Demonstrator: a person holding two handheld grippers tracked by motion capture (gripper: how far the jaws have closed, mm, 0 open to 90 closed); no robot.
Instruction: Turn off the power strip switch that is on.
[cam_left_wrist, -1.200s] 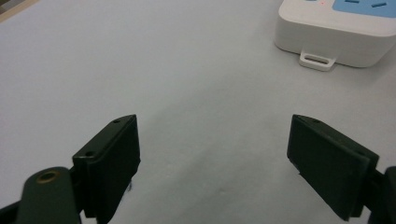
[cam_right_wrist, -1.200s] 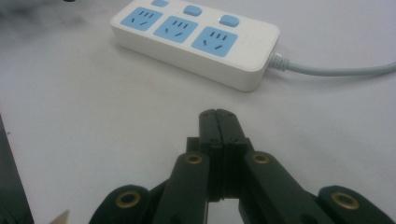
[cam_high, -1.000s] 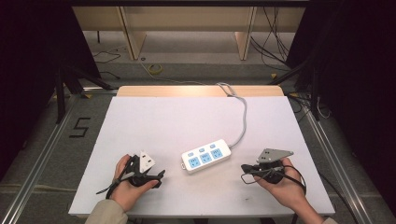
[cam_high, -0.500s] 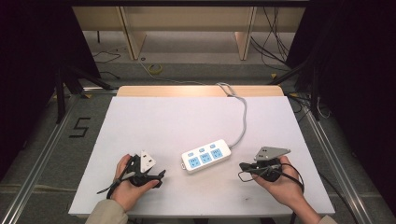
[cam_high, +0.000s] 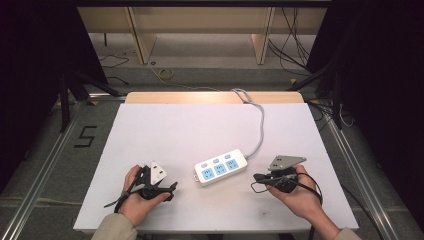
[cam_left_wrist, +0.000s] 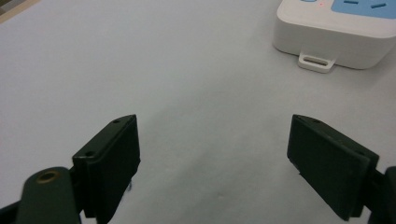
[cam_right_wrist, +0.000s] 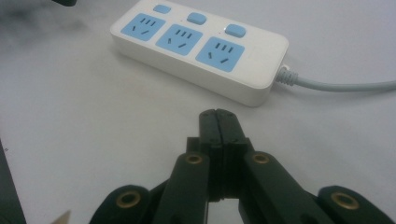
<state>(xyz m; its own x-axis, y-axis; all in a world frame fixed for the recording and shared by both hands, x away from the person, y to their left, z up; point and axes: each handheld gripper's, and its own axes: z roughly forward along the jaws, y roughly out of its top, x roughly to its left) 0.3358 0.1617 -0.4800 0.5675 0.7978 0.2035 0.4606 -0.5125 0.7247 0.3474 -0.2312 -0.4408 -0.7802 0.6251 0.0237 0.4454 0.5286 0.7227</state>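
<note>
A white power strip (cam_high: 221, 167) with three blue sockets and three blue switches lies near the middle front of the white table (cam_high: 200, 130). Its grey cord (cam_high: 260, 125) runs to the table's far edge. My left gripper (cam_high: 171, 189) rests at the front left, open, with nothing between its jaws; the strip's end with its hanging tab (cam_left_wrist: 318, 61) lies ahead of it in the left gripper view (cam_left_wrist: 215, 154). My right gripper (cam_high: 256, 177) sits to the right of the strip, jaws pressed together and empty. In the right gripper view (cam_right_wrist: 218, 116) it points at the strip (cam_right_wrist: 201, 46).
The table's far edge is a bare wooden strip (cam_high: 215, 97). Beyond it the floor holds cables (cam_high: 165, 74) and wooden furniture legs (cam_high: 262, 30). A metal rail (cam_high: 45, 160) runs along the left side.
The right hand has shifted its gripper slightly. The left gripper and the power strip have stayed where they were.
</note>
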